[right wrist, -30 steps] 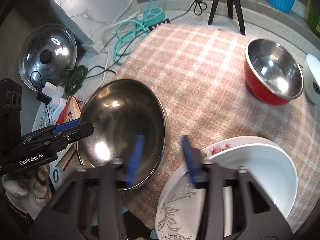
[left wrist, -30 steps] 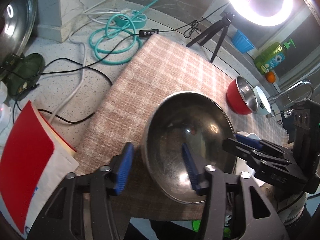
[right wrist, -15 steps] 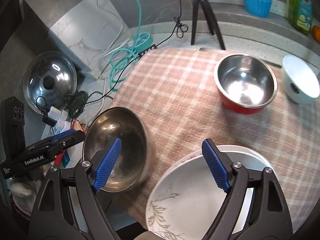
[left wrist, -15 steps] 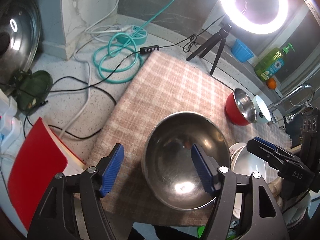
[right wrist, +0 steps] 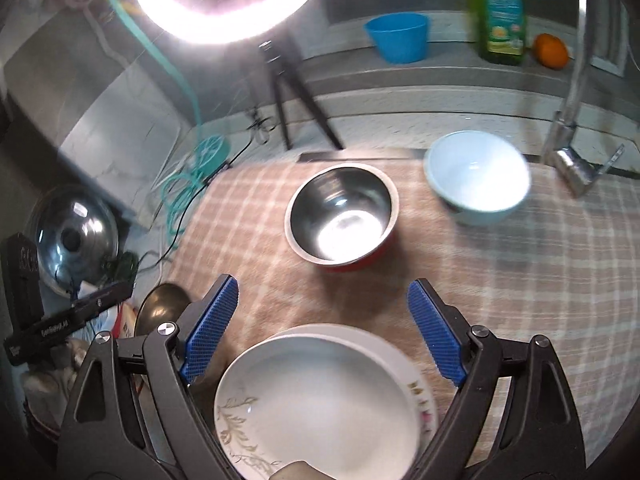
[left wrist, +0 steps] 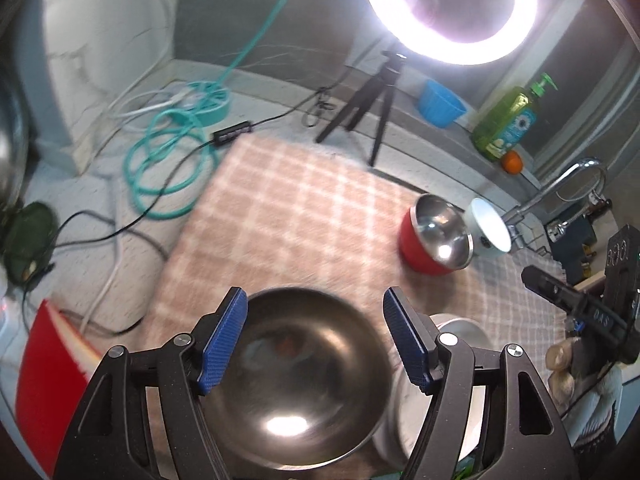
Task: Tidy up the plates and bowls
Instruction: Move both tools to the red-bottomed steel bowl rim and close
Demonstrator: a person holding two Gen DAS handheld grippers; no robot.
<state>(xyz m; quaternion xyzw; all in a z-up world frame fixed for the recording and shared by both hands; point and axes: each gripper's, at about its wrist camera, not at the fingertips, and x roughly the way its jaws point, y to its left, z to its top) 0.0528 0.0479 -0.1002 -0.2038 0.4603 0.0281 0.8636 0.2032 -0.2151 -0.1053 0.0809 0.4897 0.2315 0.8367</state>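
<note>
A large steel bowl (left wrist: 300, 384) sits on the checked cloth (left wrist: 300, 208) at its near edge; my left gripper (left wrist: 316, 340) is open and empty above it. White floral plates (right wrist: 320, 400) are stacked beside it, under my open, empty right gripper (right wrist: 320, 332). The stack's edge shows in the left wrist view (left wrist: 460, 328). A red bowl with steel inside (right wrist: 342, 216) and a pale blue bowl (right wrist: 478, 180) stand farther back on the cloth. They also show in the left wrist view, the red bowl (left wrist: 436, 236) and the pale bowl (left wrist: 488, 228).
A ring light on a tripod (left wrist: 376, 92) stands behind the cloth. Teal hose and cables (left wrist: 168, 160) lie at left. A blue cup (right wrist: 400, 36), soap bottle (right wrist: 500, 8) and orange (right wrist: 552, 50) are on the back ledge; a tap (right wrist: 572, 92) at right; a pot lid (right wrist: 76, 236) at left.
Both grippers opened, let go of the steel bowl's rim and lifted back and up. The bowl now rests on the cloth. The right view swung toward the red and pale bowls.
</note>
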